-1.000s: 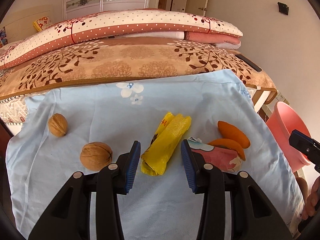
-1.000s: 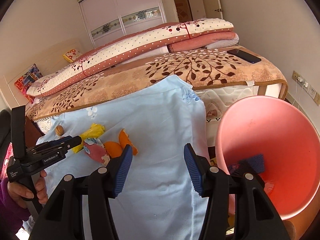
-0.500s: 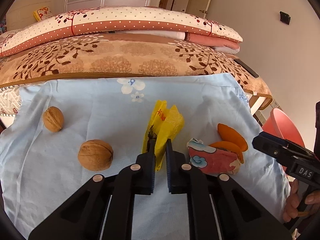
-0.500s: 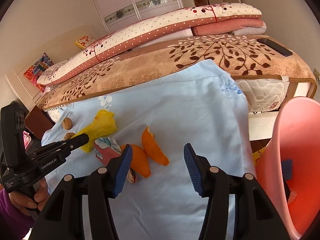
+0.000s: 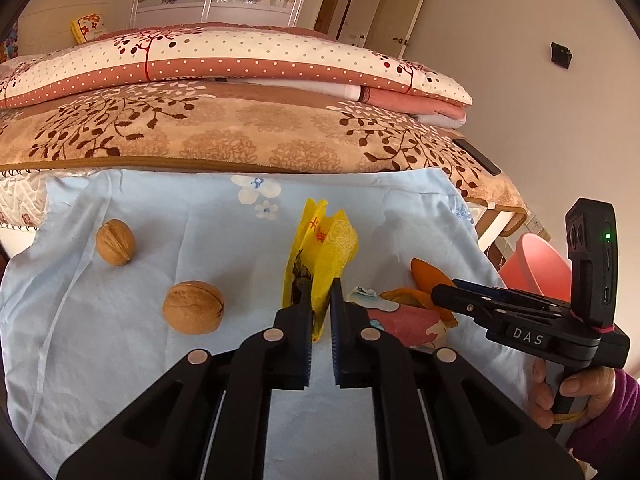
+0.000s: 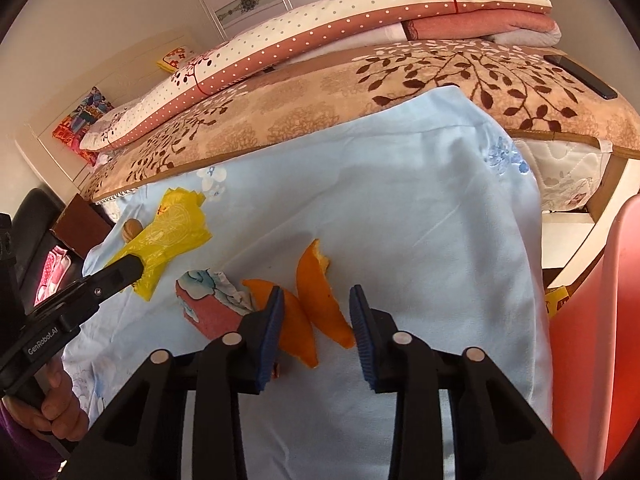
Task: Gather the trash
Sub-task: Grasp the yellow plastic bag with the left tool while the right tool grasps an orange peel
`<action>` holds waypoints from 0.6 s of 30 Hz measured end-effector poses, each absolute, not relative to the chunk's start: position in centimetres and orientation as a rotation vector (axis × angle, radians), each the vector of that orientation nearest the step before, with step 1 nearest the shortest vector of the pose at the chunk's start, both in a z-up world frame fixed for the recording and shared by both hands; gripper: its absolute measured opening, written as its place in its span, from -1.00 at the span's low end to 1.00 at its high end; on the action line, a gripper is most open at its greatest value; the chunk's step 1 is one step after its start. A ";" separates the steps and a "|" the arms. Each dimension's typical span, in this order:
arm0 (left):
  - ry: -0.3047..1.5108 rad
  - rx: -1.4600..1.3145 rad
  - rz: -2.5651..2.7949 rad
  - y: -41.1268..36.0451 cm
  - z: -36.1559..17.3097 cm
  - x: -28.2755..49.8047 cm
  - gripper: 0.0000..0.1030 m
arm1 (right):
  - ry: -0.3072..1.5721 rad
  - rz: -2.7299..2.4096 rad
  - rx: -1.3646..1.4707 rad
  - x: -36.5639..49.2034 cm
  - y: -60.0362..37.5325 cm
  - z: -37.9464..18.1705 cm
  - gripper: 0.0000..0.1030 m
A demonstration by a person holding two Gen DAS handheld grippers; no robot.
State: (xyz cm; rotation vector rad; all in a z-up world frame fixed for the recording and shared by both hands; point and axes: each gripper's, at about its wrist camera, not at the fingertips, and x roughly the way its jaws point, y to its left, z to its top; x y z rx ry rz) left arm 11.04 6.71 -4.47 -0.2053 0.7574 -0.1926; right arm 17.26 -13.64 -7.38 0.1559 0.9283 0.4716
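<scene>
My left gripper [image 5: 320, 292] is shut on the lower end of a crumpled yellow wrapper [image 5: 324, 248], lifting it a little off the light blue cloth [image 5: 160, 360]. The same wrapper [image 6: 172, 236] shows in the right wrist view, pinched in the left gripper [image 6: 128, 268]. Two orange peels [image 6: 320, 292] lie between the jaws of my right gripper [image 6: 316, 312], which are closing around them; the pads are not squeezing them. A pink flowered wrapper [image 6: 208, 304] lies just left of the peels.
Two walnuts [image 5: 193, 307] [image 5: 115, 242] rest on the cloth to the left. A pink bin [image 6: 592, 340] stands off the cloth's right edge. Folded quilts [image 5: 240, 60] pile up behind, and a dark phone [image 5: 478, 156] lies on the brown blanket.
The left gripper shut on the yellow wrapper and raised it slightly. The right gripper swung left from the pink bin down over the orange peels, and its jaws have narrowed.
</scene>
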 end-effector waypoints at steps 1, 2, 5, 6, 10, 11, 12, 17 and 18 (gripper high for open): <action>0.755 -0.208 -0.195 6.6 -4.4 11.0 -0.86 | 0.931 0.481 0.157 17.1 -13.5 -7.3 -0.57; 0.752 -0.211 -0.197 6.6 -4.2 10.8 -0.86 | 0.931 0.489 0.164 17.0 -13.5 -7.2 -0.65; 0.740 -0.214 -0.204 6.3 -3.7 10.3 -0.86 | 0.917 0.487 0.173 16.3 -13.7 -6.6 -0.88; 0.735 -0.211 -0.207 6.2 -3.5 10.1 -0.86 | 0.912 0.488 0.178 16.0 -13.8 -6.4 -0.91; 0.712 -0.195 -0.212 5.5 -2.7 9.3 -0.86 | 0.887 0.482 0.191 14.7 -14.4 -5.7 -0.93; 0.708 -0.192 -0.215 5.3 -2.6 9.2 -0.86 | 0.879 0.481 0.188 14.3 -14.6 -5.4 -0.93; 0.702 -0.190 -0.217 5.1 -2.4 9.0 -0.86 | 0.869 0.479 0.185 13.9 -14.7 -5.2 -0.93; 0.682 -0.184 -0.235 4.1 -1.5 8.1 -0.86 | 0.814 0.469 0.175 11.9 -15.9 -3.7 -0.93; 0.679 -0.182 -0.238 3.9 -1.3 7.9 -0.86 | 0.805 0.466 0.177 11.4 -16.2 -3.4 -0.93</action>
